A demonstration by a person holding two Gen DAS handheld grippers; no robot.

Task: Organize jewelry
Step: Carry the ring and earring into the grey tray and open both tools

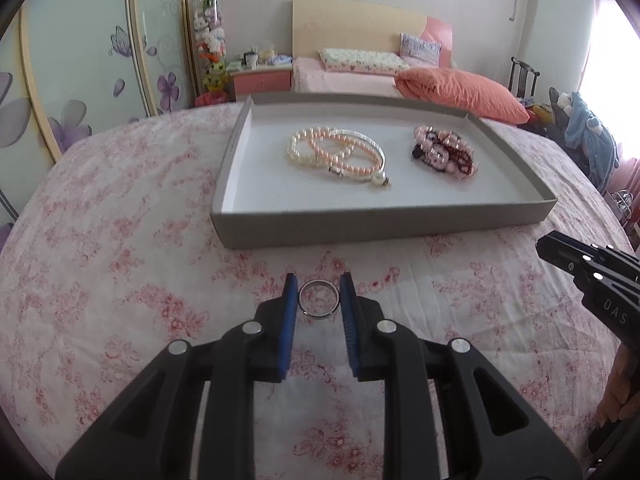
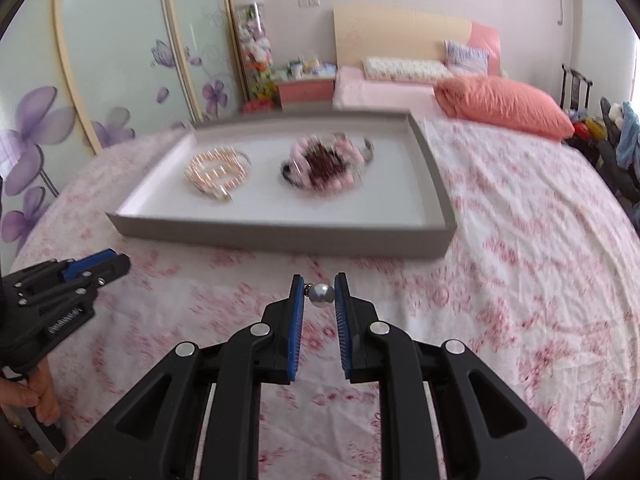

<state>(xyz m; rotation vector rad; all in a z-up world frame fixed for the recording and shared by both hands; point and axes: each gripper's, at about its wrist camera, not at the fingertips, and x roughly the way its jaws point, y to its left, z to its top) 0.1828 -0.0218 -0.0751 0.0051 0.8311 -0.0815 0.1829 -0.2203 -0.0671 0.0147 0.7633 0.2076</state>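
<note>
Surface: bed spread with white sheet (image 1: 120,240), pink floral print, creased.
Room: wardrobe doors (image 1: 80,80) with purple flowers at left; second bed with orange pillow (image 1: 460,92) far; pink nightstand (image 1: 262,80) between them.
Tray: shallow grey cardboard tray (image 1: 380,228) on sheet, white inside; pearl bracelets (image 1: 336,152) heaped left, pink and dark-red bead bracelets (image 1: 444,152) right, heaps apart.
Left gripper (image 1: 319,292): blue pads pinching silver ring (image 1: 319,298) at both edges, near side of tray, above sheet.
Right gripper (image 2: 319,292): pads pinching silver ball earring (image 2: 322,295), small stud end toward left pad.
Left view only: ring; crisp tray contents; right gripper's tip at right edge.
Right view only: earring; tray blurred; left gripper at left edge with hand (image 2: 38,396) on its handle.
</note>
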